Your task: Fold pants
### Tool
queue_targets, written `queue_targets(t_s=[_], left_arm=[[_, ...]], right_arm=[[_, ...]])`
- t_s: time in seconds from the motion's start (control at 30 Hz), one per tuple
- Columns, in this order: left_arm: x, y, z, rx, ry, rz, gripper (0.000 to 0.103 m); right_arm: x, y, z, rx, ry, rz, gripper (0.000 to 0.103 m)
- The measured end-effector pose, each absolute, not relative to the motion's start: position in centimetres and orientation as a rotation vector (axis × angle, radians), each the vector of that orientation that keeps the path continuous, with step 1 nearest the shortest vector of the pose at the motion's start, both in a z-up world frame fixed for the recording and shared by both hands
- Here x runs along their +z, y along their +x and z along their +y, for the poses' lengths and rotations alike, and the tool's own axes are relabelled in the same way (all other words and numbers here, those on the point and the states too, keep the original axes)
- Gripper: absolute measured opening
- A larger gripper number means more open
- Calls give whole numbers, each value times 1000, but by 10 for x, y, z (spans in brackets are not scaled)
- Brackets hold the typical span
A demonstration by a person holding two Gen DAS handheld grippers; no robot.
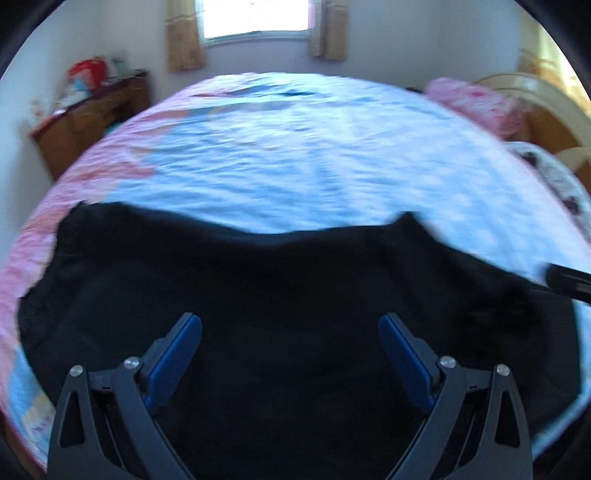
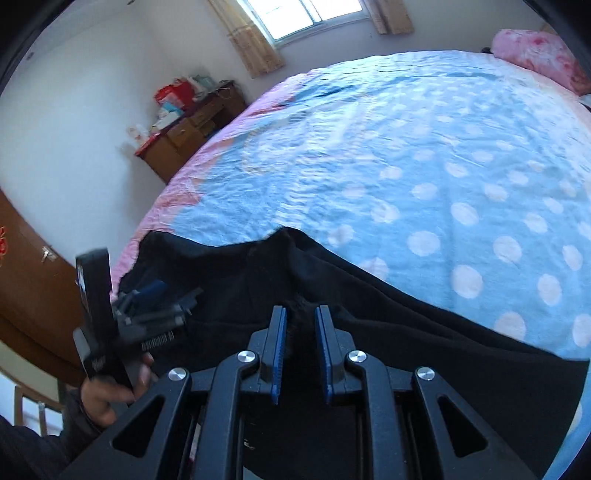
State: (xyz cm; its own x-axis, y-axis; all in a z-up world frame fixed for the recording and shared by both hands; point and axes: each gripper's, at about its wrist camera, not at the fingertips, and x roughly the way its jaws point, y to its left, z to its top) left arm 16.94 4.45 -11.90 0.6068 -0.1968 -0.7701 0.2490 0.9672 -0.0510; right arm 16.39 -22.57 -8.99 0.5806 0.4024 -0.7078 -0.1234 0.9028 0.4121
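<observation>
Nearest the lens, the left hand-held gripper [image 1: 290, 328] is seen with its blue pads spread wide above the black pants [image 1: 258, 288], nothing being gripped between them. The right hand-held gripper [image 2: 300, 325] is held narrow, with a bunched fold of the black cloth caught between its pads. In the right wrist view, the left tool is carried by a hand [image 2: 107, 395] at the lower left. The pants are spread across the near edge of the bed [image 2: 424, 166], on a blue cover dotted with white. Farther off, a pink pillow [image 2: 535, 55], a wooden dresser [image 2: 188, 136] and a curtained window [image 1: 255, 18] are visible.
</observation>
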Motion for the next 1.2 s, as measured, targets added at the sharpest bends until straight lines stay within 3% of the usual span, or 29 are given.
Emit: queue_targets(t_s=[0.27,0.43,0.5,0.77,0.9,1.03,1.2], left_arm=[[-109,130,-17,-531,60,889,99],[-124,119,-43,-596,50,929,98],[-139,119,-52,-602,67,980,91],[-145,98,-68,-544,200,890,72],[-144,98,-71,-548,196,881,68],[-143,94,-75,-539,233,875,68],[-138,95,-58,-548,173,917,68]], right_arm=[[-104,184,-209,324,225,1040,18],[-127,192,-223,378,378,1093,17],[-134,193,-227,399,442,1087,11],[-177,189,-277,498,1069,1003,4],[-193,185,-283,665,1403,800,4],[-205,185,-278,651,1412,819,6],[-196,189,-285,527,1184,936,7]])
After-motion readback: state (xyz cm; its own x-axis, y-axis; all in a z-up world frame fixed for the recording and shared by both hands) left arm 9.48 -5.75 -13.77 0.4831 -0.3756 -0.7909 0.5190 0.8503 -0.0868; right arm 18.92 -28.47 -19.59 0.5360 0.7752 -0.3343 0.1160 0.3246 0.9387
